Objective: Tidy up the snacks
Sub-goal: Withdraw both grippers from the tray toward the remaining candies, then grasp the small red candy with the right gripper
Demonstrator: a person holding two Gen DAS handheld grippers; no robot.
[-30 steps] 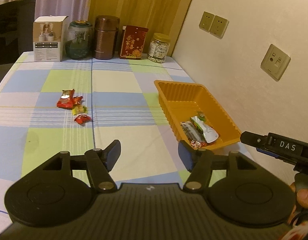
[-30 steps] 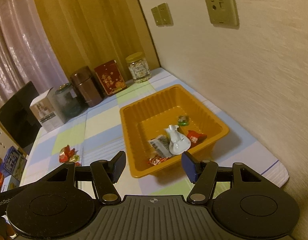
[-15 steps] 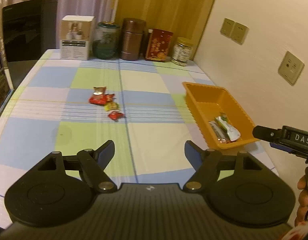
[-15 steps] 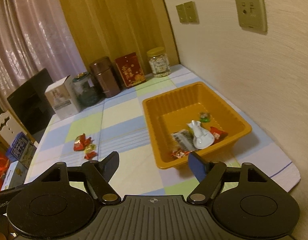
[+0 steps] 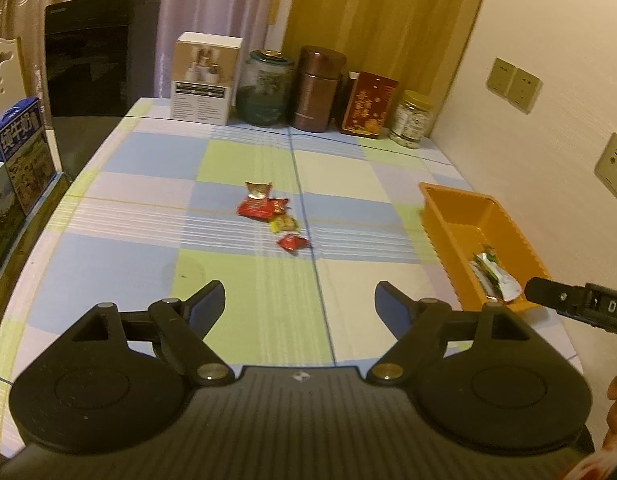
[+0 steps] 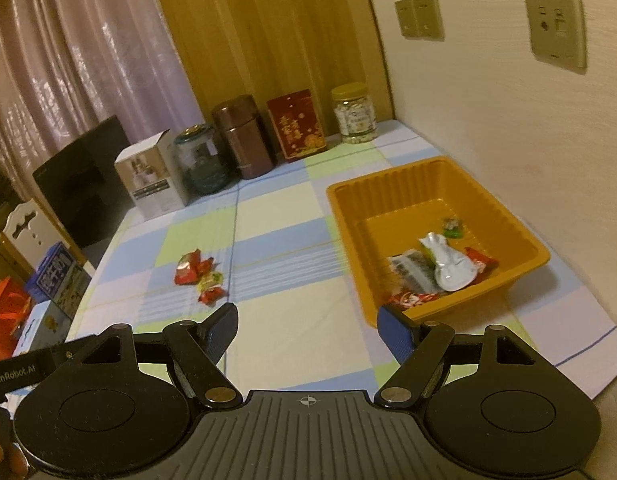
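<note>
An orange tray (image 6: 404, 184) stands at the table's right side by the wall and holds several snack packets, among them a white pouch (image 6: 450, 266); it also shows in the left wrist view (image 5: 508, 224). A small heap of loose snacks lies mid-table: a red packet (image 5: 258, 206), a yellow candy (image 5: 285, 224) and a small red candy (image 5: 291, 242); the heap also shows in the right wrist view (image 6: 198, 272). My left gripper (image 5: 298, 302) is open and empty, above the table's near part. My right gripper (image 6: 306, 326) is open and empty, near the tray's front corner.
Along the back edge stand a white box (image 5: 204, 78), a green jar (image 5: 266, 88), a brown canister (image 5: 318, 88), a red box (image 5: 368, 104) and a clear jar (image 5: 412, 124). Blue cartons (image 5: 16, 152) sit off the table's left side. The wall has sockets (image 5: 612, 164).
Both grippers have pulled back and up from the table, so more of it shows. The left view has swung left, toward the loose snacks. Both stay open.
</note>
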